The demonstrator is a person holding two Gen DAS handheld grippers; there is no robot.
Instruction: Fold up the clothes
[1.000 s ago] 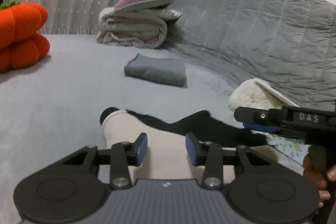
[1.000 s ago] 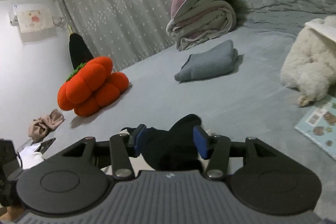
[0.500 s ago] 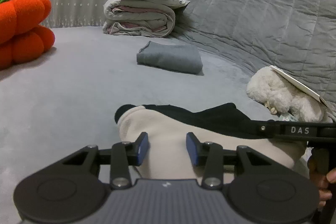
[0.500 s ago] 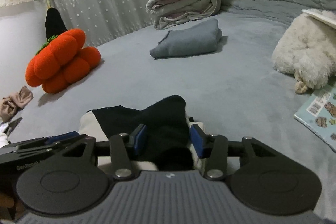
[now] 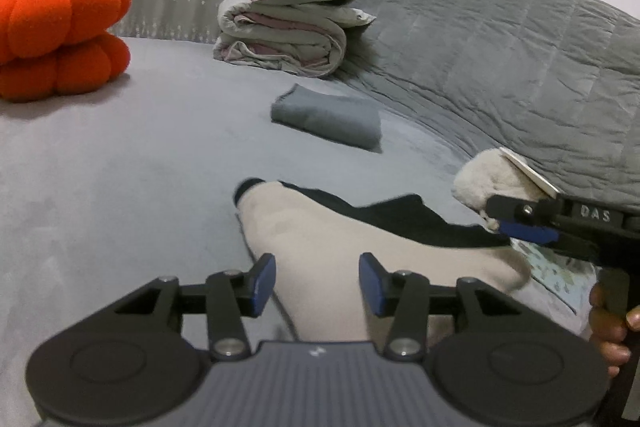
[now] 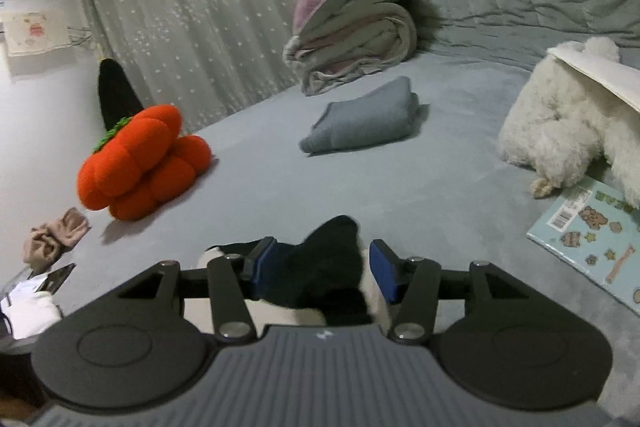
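A cream and black garment (image 5: 320, 247) lies on the grey bed in front of me. My left gripper (image 5: 317, 279) is open, its blue pads standing either side of the cream part. My right gripper (image 6: 324, 267) is open around the black part (image 6: 328, 263) of the same garment. The right gripper also shows at the right edge of the left wrist view (image 5: 524, 223), over the black edge. A folded grey garment (image 5: 328, 121) lies further back on the bed; it also shows in the right wrist view (image 6: 364, 121).
An orange pumpkin cushion (image 5: 60, 35) sits at the left. A rolled quilt with a purple pillow (image 5: 288, 27) lies at the back. A white plush toy (image 6: 560, 131) and a picture book (image 6: 592, 239) lie to the right. A grey padded headboard (image 5: 500, 59) rises behind.
Both grippers have shifted and tilted over the garment. The garment's cream part now lies more stretched out toward the right. The jaws have stayed open.
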